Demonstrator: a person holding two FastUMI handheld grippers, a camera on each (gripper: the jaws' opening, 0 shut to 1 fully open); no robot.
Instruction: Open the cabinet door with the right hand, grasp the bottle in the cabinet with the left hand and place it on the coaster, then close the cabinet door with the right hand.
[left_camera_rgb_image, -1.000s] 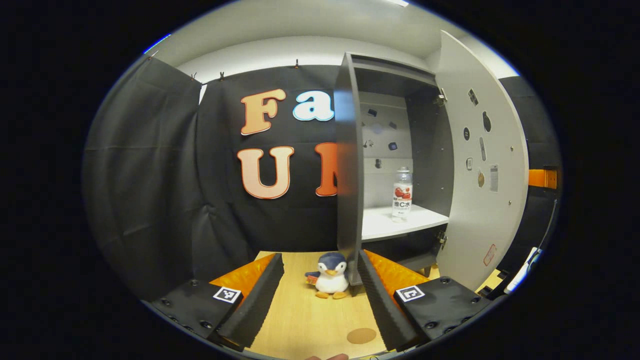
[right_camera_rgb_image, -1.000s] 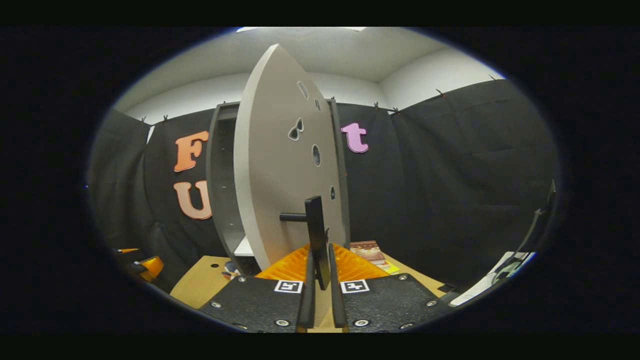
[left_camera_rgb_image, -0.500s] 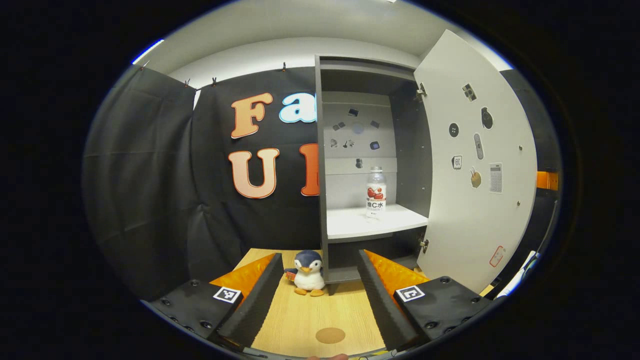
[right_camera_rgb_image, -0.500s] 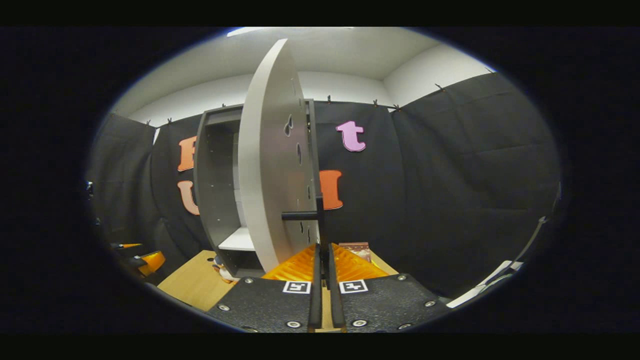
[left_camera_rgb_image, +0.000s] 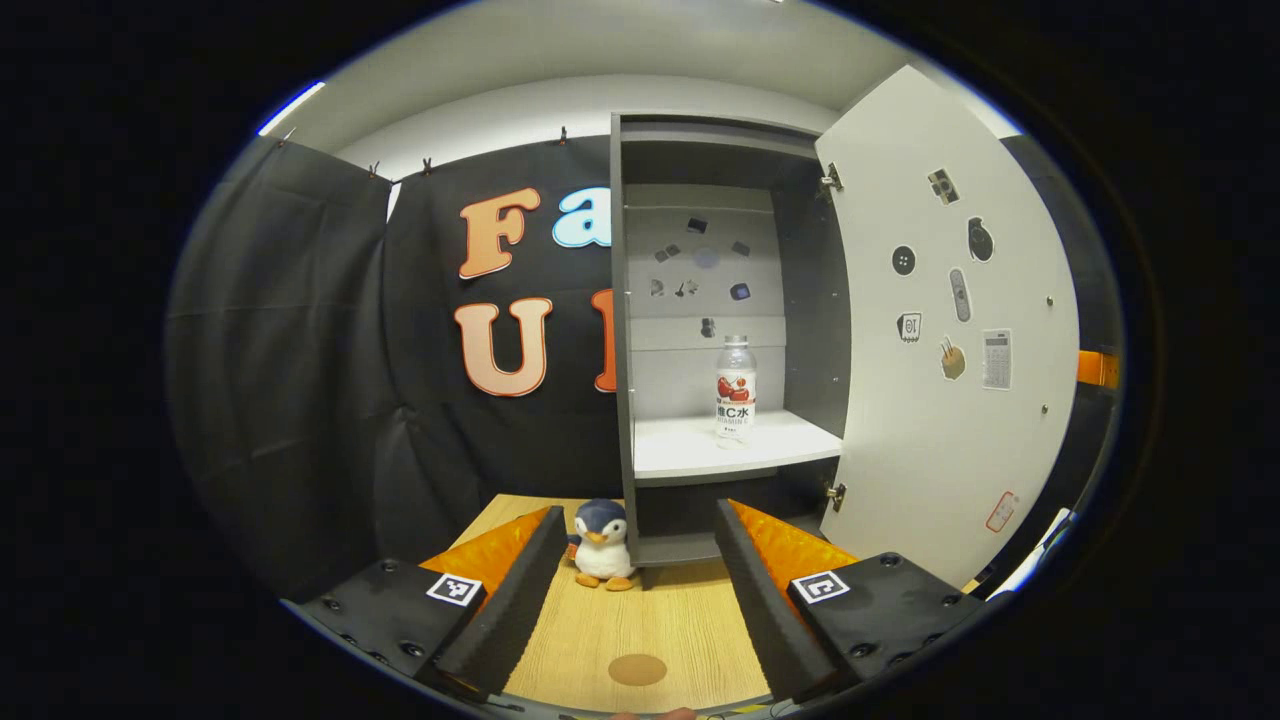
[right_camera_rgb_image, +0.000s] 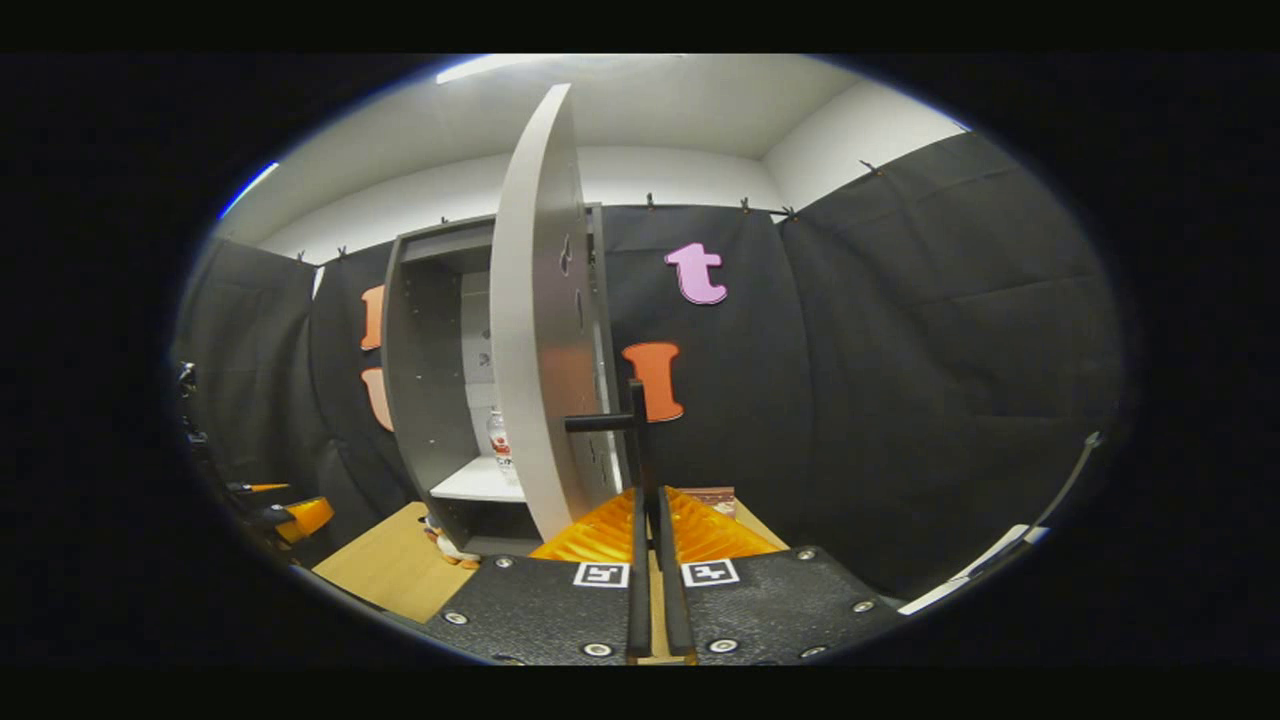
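The grey cabinet (left_camera_rgb_image: 625, 330) stands with its white door (left_camera_rgb_image: 950, 330) swung wide to the right. A clear bottle (left_camera_rgb_image: 734, 390) with a red and white label stands upright on the white shelf (left_camera_rgb_image: 690, 455). A round brown coaster (left_camera_rgb_image: 637, 669) lies on the wooden table between the fingers of my left gripper (left_camera_rgb_image: 630, 590), which is open and well short of the cabinet. In the right gripper view the door (right_camera_rgb_image: 535, 320) is seen edge-on, and my right gripper (right_camera_rgb_image: 650, 510) is shut on its black handle (right_camera_rgb_image: 632, 430). The bottle (right_camera_rgb_image: 497, 440) peeks from behind the door.
A plush penguin (left_camera_rgb_image: 601, 545) sits on the table (left_camera_rgb_image: 690, 640) at the cabinet's left front corner. Small stickers dot the inside of the door and the cabinet's back wall. The left gripper (right_camera_rgb_image: 290, 515) shows at the far left of the right gripper view.
The door has swung further open with my right gripper on its handle. The left gripper's view has shifted so the cabinet interior and bottle face it squarely.
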